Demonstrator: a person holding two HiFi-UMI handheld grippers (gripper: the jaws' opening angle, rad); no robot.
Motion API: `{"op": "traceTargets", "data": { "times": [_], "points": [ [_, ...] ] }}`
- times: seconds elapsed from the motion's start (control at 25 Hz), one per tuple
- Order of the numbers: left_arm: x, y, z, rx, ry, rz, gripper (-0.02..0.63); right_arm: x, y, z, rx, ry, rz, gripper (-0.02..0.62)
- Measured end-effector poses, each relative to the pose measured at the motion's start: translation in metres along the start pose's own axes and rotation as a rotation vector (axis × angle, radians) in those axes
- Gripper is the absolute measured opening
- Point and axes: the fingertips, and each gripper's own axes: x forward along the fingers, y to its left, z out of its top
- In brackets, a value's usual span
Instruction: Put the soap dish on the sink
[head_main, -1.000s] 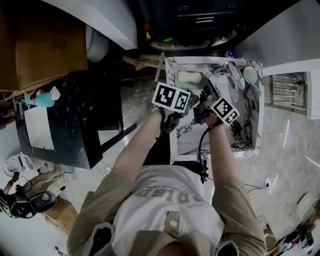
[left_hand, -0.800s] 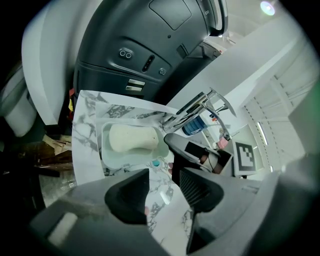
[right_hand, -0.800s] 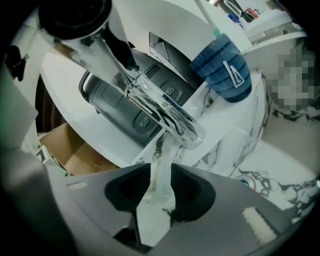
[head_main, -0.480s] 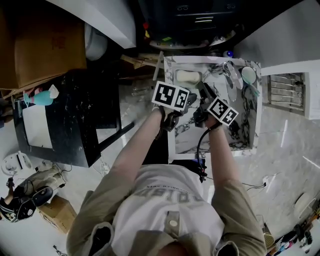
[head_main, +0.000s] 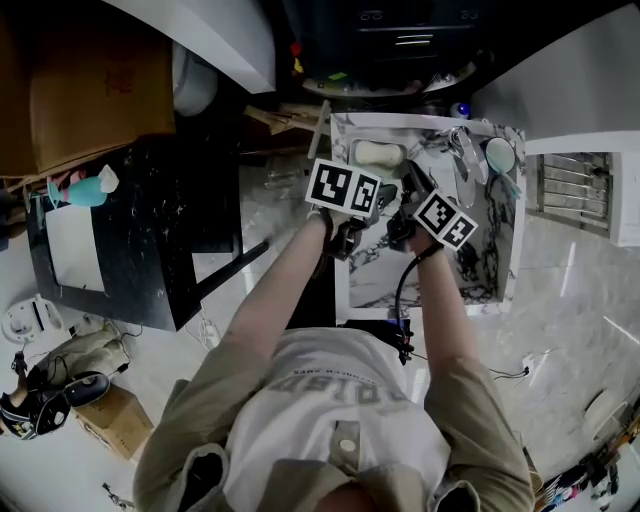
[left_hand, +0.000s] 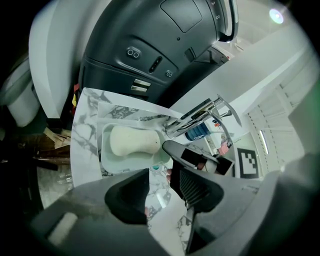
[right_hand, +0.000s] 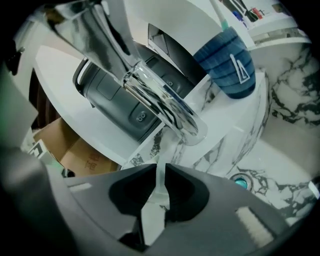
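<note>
1. Head view: I look down on a white marble sink (head_main: 385, 285) with grey veins. On its far left corner lies the pale green rectangular plastic soap dish (head_main: 354, 156), and in it sits a white oval bar of soap (head_main: 380, 153). My right gripper (head_main: 410, 175) reaches to the dish's right end. My left gripper (head_main: 380, 200) hangs over the sink top, just on my side of the dish and apart from it. From up here I cannot read either pair of jaws.
2. Left gripper view: my left jaws stand apart with only veined marble between them. The soap dish lies just beyond them and a little to the left, and the soap fills most of its hollow. This view alone shows the right gripper's dark jaw set on the dish's right end, with the curved chrome tap (left_hand: 200, 111) behind it.
3. Right gripper view: my right jaws have just been closing and now pinch the thin pale rim of the soap dish between their pads. Only that rim shows here, not the soap. Ahead, the chrome tap arches over the basin, and the basin's teal drain plug (right_hand: 240, 182) shows at lower right. A blue ribbed cup (right_hand: 227, 62) stands to the tap's right, with a thin pale stick (right_hand: 220, 17) rising from it. A brown cardboard box (right_hand: 82, 155) shows at the left.
</note>
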Motion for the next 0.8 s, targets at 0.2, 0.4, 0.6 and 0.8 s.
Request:
{"op": "traceTargets", "data": {
  "times": [0.2,0.4,0.6,0.8],
  "points": [
    [0.0,0.003,0.007,-0.006,-0.02,0.008,0.199,0.004,0.002,0.002,-0.06,0.006,-0.027,0.046],
    [-0.002,0.006,0.013,-0.016,-0.034,0.003,0.199,0.008,0.004,0.006,-0.093,0.004,-0.042,0.037],
    [-0.002,0.006,0.016,-0.014,-0.039,-0.001,0.199,0.008,0.004,0.008,-0.117,-0.005,-0.05,0.036],
    [-0.003,0.005,0.013,-0.006,-0.031,-0.006,0.199,0.007,0.005,0.009,-0.222,-0.021,-0.094,0.029]
  ]
}}
